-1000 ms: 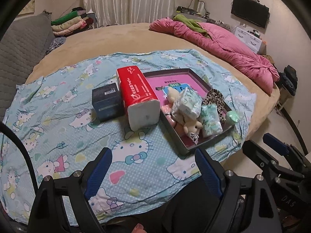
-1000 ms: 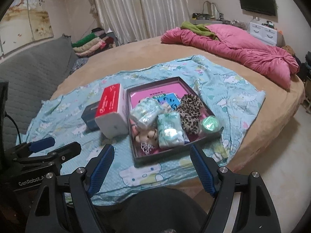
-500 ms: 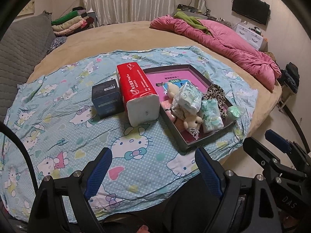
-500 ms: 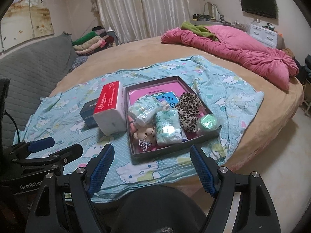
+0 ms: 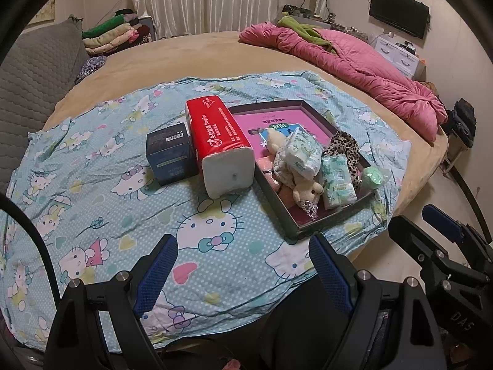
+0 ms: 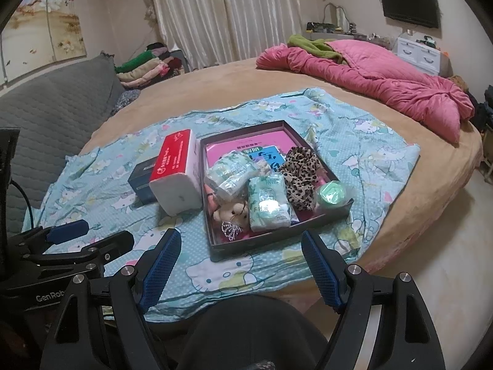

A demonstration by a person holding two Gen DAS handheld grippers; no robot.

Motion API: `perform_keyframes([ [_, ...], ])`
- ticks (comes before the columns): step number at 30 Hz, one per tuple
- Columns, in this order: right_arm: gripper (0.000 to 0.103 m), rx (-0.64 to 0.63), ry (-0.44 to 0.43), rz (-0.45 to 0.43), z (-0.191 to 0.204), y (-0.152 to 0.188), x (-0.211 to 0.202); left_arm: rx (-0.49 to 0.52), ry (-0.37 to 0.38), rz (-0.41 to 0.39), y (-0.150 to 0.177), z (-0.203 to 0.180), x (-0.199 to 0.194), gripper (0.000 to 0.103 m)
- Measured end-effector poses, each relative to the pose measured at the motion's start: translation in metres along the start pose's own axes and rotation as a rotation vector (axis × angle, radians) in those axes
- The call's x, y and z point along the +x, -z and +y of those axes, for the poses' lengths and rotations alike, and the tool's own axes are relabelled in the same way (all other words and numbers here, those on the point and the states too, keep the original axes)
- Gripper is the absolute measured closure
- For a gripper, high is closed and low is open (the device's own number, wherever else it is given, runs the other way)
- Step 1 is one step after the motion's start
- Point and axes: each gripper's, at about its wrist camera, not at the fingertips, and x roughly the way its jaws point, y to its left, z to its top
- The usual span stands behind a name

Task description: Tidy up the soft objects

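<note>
A dark tray (image 5: 295,104) (image 6: 243,126) with a pink floor lies on a blue cartoon-print sheet (image 5: 101,191). In it are a beige plush toy (image 5: 305,191) (image 6: 231,212), two wipe packs (image 5: 337,178) (image 6: 268,203), a leopard-print cloth (image 5: 346,148) (image 6: 300,175) and a green round item (image 5: 372,177) (image 6: 331,192). Left of the tray stand a red tissue pack (image 5: 218,141) (image 6: 175,166) and a dark blue box (image 5: 171,154) (image 6: 141,178). My left gripper (image 5: 243,265) and right gripper (image 6: 240,262) hover open near the bed's edge, holding nothing.
The sheet covers part of a round beige bed (image 6: 234,86). A pink quilt (image 5: 354,61) lies bunched at the back right. A grey padded headboard (image 6: 46,114) rises on the left, with folded clothes (image 6: 144,67) behind it. Bare floor (image 6: 431,262) runs along the right.
Nothing on the bed has moved. Both grippers stay open, and the views have shifted only slightly.
</note>
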Motion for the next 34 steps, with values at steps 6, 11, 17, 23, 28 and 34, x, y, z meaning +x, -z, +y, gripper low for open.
perform_keyframes([
  [6, 0.022, 0.002, 0.000, 0.001, 0.000, 0.000, 0.000, 0.002, -0.002, 0.003, 0.001, 0.000, 0.001, 0.016],
  [11, 0.022, 0.000, 0.002, 0.005, 0.001, 0.001, 0.000, 0.002, -0.003, 0.004, 0.001, 0.000, 0.002, 0.016],
  [17, 0.022, 0.000, 0.003, 0.004, 0.000, 0.001, 0.001, 0.003, -0.004, 0.007, 0.002, -0.001, 0.003, 0.016],
  [23, 0.022, 0.003, 0.002, 0.007, -0.001, 0.001, 0.002, -0.004, -0.010, 0.011, 0.003, 0.002, 0.006, 0.016],
  [28, 0.022, 0.008, 0.005, 0.010, -0.002, 0.002, 0.006, -0.006, -0.007, 0.022, 0.005, 0.003, 0.011, 0.016],
  [34, 0.022, 0.012, 0.011, 0.011, -0.002, 0.005, 0.014, -0.024, 0.000, 0.036, 0.007, 0.011, 0.025, 0.016],
])
